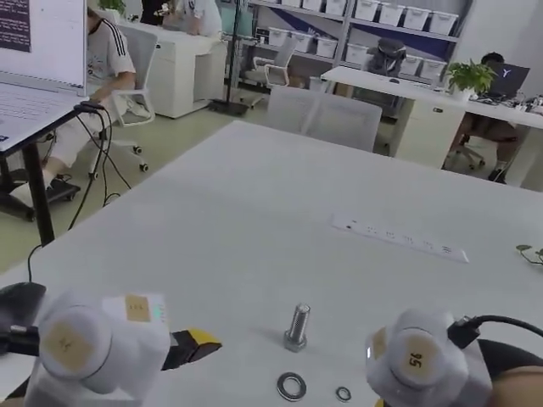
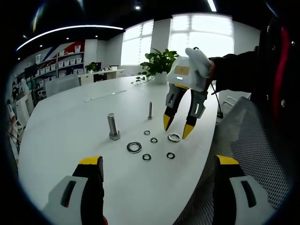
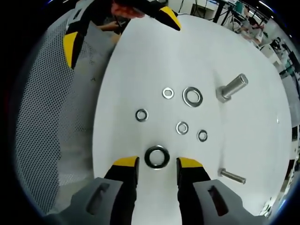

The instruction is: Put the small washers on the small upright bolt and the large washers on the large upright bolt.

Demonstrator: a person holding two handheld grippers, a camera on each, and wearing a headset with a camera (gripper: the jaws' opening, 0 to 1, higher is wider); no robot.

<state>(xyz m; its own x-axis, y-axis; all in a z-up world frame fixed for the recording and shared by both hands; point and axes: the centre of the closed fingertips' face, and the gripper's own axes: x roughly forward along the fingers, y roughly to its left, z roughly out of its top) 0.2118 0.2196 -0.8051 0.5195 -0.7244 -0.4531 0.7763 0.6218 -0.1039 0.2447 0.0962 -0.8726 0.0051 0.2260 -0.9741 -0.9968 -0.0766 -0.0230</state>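
Observation:
The large upright bolt (image 1: 296,329) (image 2: 112,127) (image 3: 232,87) stands mid-table, and the thin small bolt (image 2: 150,110) (image 3: 232,176) stands beyond it. Loose on the white table lie a large washer (image 2: 134,147) (image 3: 192,96) (image 1: 291,387) and several small washers (image 2: 146,157) (image 3: 182,127) (image 1: 343,393). My right gripper (image 3: 158,162) (image 2: 178,127) (image 1: 420,365) points down, open, its yellow tips on either side of a second large washer (image 3: 157,157) (image 2: 174,137) near the table edge. My left gripper (image 2: 158,161) (image 1: 191,348) hovers open and holds nothing, short of the washers.
A white power strip (image 1: 399,237) lies further back on the table. A mesh chair (image 3: 61,117) sits right at the table's near edge. A potted plant (image 2: 159,63) stands at the table's far end. People sit at desks in the background.

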